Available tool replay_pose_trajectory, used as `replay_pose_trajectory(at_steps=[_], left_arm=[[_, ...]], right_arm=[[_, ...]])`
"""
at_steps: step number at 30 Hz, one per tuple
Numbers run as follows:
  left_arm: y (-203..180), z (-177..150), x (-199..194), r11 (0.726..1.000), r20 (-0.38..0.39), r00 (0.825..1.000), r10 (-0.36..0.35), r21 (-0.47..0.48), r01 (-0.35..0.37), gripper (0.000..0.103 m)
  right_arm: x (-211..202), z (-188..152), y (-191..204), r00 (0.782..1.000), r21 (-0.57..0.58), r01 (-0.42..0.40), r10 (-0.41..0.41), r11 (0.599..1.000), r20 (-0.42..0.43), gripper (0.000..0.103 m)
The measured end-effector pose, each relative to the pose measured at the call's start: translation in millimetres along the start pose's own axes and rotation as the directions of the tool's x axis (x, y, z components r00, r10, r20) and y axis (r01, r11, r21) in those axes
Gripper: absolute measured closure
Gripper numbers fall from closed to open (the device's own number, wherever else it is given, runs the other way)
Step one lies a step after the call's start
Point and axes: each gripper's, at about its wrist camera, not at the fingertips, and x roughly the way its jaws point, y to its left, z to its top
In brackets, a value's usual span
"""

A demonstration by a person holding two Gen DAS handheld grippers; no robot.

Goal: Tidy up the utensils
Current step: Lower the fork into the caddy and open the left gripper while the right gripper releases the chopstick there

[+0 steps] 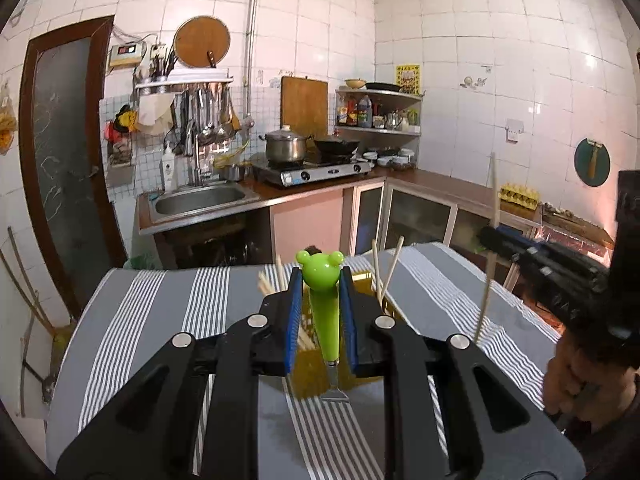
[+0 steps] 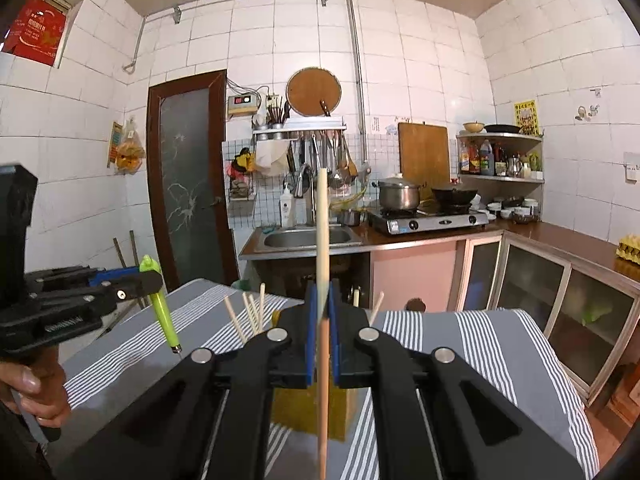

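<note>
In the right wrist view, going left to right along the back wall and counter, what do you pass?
Dark wood-framed frosted glass door → steel sink → steel lidded pot → black wok → corner shelf of bottles → yellow egg tray.

Below my rig, the tabletop is covered by a cloth in broad grey bands alternating with fine white-and-grey stripes, draped over its edges. Directly on the cloth, near the middle, stands a yellow holder from which pale wooden chopsticks project upward at splayed angles.
</note>
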Motion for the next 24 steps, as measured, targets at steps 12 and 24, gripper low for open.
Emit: replay_pose_trajectory(at_steps=[12,24], left_arm=[[12.1,49.4,59.2,0.999,0.038,0.999,0.016,-0.031,-0.014,0.086],[25.3,15.1,121.3,0.996,-0.068,0.997,0.03,-0.077,-0.035,0.086]], right_arm=[[67.8,34.1,5.8,0.999,-0.032,0.015,-0.013,0.999,0.041,0.097],[123.4,0.0,-5.5,0.999,0.0,0.013,-0.013,1.0,-0.037,0.097]])
